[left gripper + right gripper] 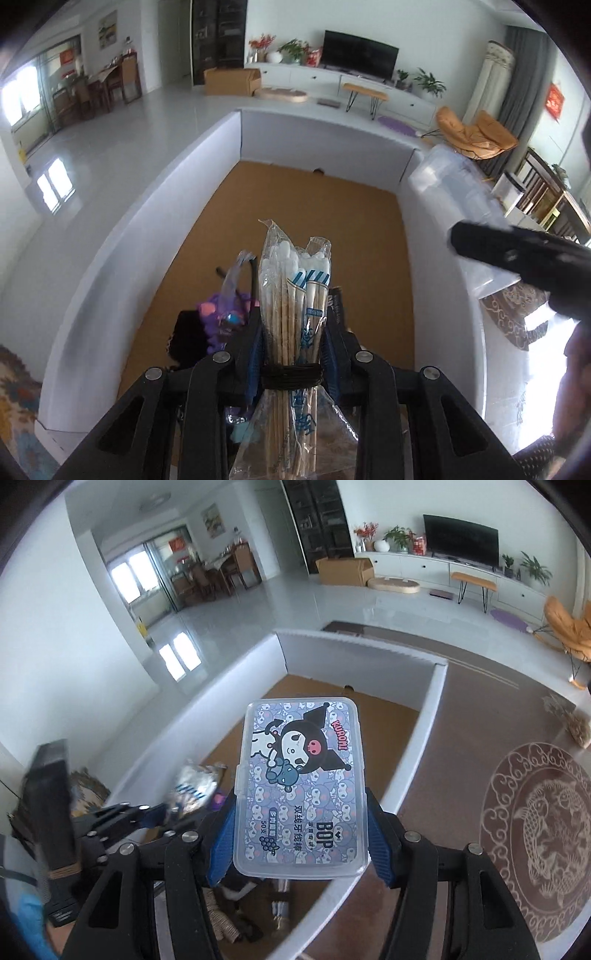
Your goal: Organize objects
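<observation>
Cotton swabs [291, 295], a crinkly plastic-wrapped bundle of thin wooden sticks, sit clamped upright in our left hand-held gripper [291, 347]. Our right hand-held gripper [301, 834] is clamped on a flat, rigid floss-pick case [301, 790]. We judge both are carried above the white-walled box [147, 206] for sorting.

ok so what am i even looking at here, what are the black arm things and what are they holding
They are two hand-held grippers, one in each of a person's hands, each with a fisheye camera looking along its fingers. The left camera shows the left gripper clamped on a bag of cotton swabs. The right camera shows the right gripper gripping a clear plastic floss-pick case with a cartoon print. Both hang over a white-walled box with a brown floor, where a few small things lie at the near end.
</observation>
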`<state>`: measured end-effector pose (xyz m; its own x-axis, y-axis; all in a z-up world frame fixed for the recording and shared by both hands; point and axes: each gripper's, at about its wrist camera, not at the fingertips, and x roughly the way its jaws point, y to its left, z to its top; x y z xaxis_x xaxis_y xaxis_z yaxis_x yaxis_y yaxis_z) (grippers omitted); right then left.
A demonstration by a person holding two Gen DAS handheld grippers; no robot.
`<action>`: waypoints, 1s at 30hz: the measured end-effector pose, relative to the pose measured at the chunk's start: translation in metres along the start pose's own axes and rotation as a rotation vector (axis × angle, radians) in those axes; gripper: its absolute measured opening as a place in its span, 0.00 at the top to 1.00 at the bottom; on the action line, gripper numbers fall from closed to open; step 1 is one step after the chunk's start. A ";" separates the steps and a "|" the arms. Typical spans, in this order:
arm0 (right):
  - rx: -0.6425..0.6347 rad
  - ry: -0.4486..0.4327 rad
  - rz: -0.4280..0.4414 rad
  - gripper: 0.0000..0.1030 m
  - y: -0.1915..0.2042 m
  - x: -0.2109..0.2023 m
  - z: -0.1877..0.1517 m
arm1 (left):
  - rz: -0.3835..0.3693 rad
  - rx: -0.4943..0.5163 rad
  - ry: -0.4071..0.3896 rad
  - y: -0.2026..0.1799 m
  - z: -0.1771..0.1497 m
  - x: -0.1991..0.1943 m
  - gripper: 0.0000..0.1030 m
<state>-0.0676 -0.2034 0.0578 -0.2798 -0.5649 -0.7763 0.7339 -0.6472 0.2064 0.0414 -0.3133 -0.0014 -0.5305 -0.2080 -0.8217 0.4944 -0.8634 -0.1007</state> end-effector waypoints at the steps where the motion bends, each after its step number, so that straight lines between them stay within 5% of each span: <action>1: -0.009 0.030 -0.002 0.40 0.002 0.014 0.000 | 0.003 -0.011 0.008 0.003 -0.001 0.003 0.71; 3: -0.037 0.104 0.001 0.39 0.007 0.042 -0.001 | 0.008 -0.020 0.025 0.005 -0.002 0.007 0.67; 7: -0.078 0.134 -0.028 0.30 0.004 0.060 -0.001 | 0.043 -0.009 0.010 -0.001 -0.002 0.006 0.19; 8: -0.075 0.131 -0.018 0.29 0.003 0.059 -0.001 | 0.062 -0.003 -0.009 -0.002 0.000 0.003 0.14; 13: -0.100 0.107 -0.045 0.20 -0.005 0.041 0.010 | 0.112 -0.003 -0.062 -0.011 0.011 -0.015 0.11; 21: -0.130 0.109 -0.101 0.17 -0.008 -0.003 0.012 | 0.313 -0.014 -0.029 -0.022 0.021 -0.039 0.07; 26: -0.129 0.145 -0.143 0.16 -0.013 -0.013 0.011 | 0.215 -0.102 -0.016 -0.013 0.011 -0.048 0.07; 30: -0.092 0.161 -0.114 0.16 -0.014 -0.023 0.014 | 0.268 -0.089 -0.050 -0.019 0.006 -0.054 0.07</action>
<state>-0.0803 -0.1882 0.0805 -0.2674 -0.3968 -0.8781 0.7583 -0.6489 0.0623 0.0565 -0.2889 0.0485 -0.4052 -0.4481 -0.7969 0.6787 -0.7314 0.0661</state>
